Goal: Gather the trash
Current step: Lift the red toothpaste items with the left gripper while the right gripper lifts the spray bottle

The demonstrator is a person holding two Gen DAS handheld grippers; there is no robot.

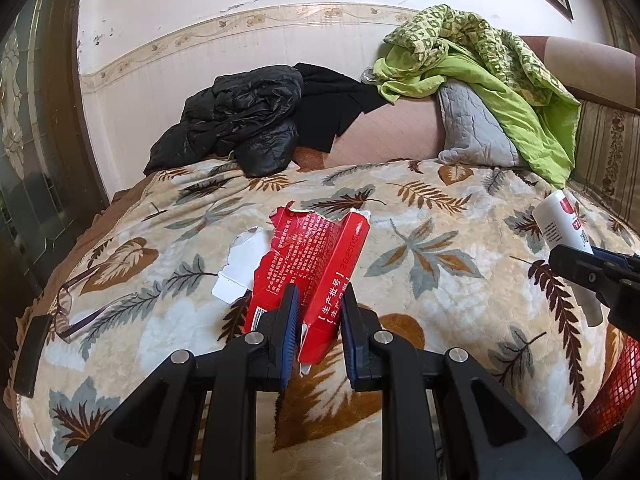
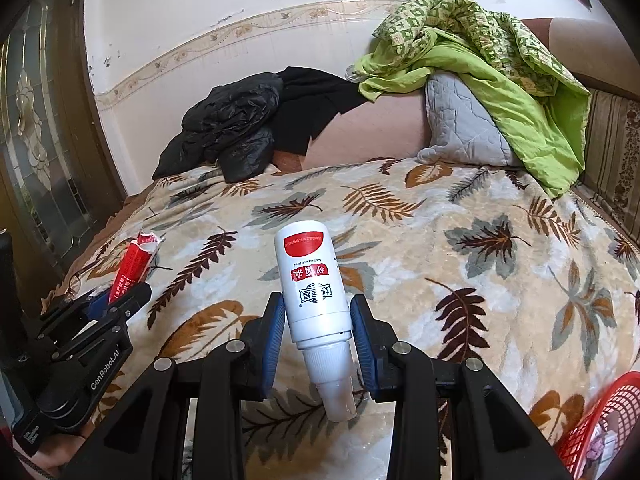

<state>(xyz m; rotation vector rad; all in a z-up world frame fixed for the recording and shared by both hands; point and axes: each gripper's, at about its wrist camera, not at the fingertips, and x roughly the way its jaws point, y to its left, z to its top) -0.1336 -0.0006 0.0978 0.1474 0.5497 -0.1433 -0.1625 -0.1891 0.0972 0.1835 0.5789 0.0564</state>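
Red card, torn and creased: a flattened box (image 1: pixel 320 264) with a ragged top edge and white inner flaps showing, printed in white characters. Left gripper (image 1: pixel 320 312) is clamped on its lower end, blue ribbed pads pressing both sides; the box sticks up and forward, clear of the bed (image 1: pixel 460 280).

Right gripper (image 2: pixel 318 328) pinches a white plastic bottle (image 2: pixel 314 292), a smooth cylinder with a red label patch, held upside down: ribbed neck and nozzle point toward the camera, base away. Blue ridged pads touch its sides near the shoulder. It too is held above the bed.

Bed covering is thick plush fleece, cream, with brown, rust and grey leaf and fern prints.

At the back: a crumpled black puffer jacket (image 1: pixel 236 120), glossy and quilted, beside flat black cloth (image 1: pixel 336 108). A grey quilted pillow (image 1: pixel 472 128) lies under a rumpled green sheet (image 1: pixel 500 72), part plain, part patterned.

Red plastic mesh basket (image 2: pixel 600 428) sits at the bed's lower right edge, something pale inside, not legible.

Thin-framed glasses (image 1: pixel 68 308) rest on the left edge of the fleece, near a flat black slab (image 1: pixel 34 356).

Wall (image 1: pixel 240 20) is scuffed white with a floral border strip.
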